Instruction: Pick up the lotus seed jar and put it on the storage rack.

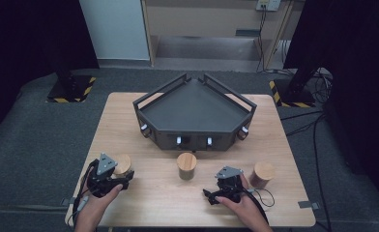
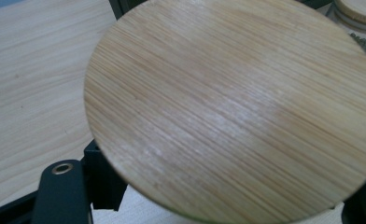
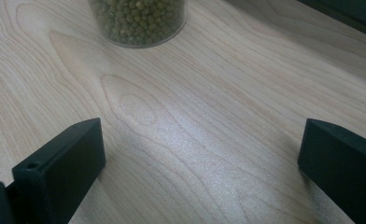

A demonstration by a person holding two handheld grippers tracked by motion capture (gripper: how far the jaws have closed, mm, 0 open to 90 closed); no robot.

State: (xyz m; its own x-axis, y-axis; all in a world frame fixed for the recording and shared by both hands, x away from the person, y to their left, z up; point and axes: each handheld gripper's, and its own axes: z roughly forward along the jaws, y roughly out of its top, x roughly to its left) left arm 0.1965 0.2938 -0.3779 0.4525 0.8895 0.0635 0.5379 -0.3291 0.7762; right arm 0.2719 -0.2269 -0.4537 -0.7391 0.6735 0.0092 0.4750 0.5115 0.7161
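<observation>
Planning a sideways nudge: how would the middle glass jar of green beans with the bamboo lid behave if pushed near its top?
The clear glass jar of green beans stands taller than wide, so a high push may tip it. Packed with beans, it is probably heavy for its size. Glass would likely slide on the smooth wooden table, and might break if toppled.

1. The table (image 1: 153, 193) is pale wood with wavy grain.
2. The tray (image 1: 192, 108) is dark grey.
3. The jar lid (image 2: 232, 112) is tan with fine straight stripes.
4. The beans (image 3: 137, 18) are green.
5. The grippers' jaws are black.
</observation>
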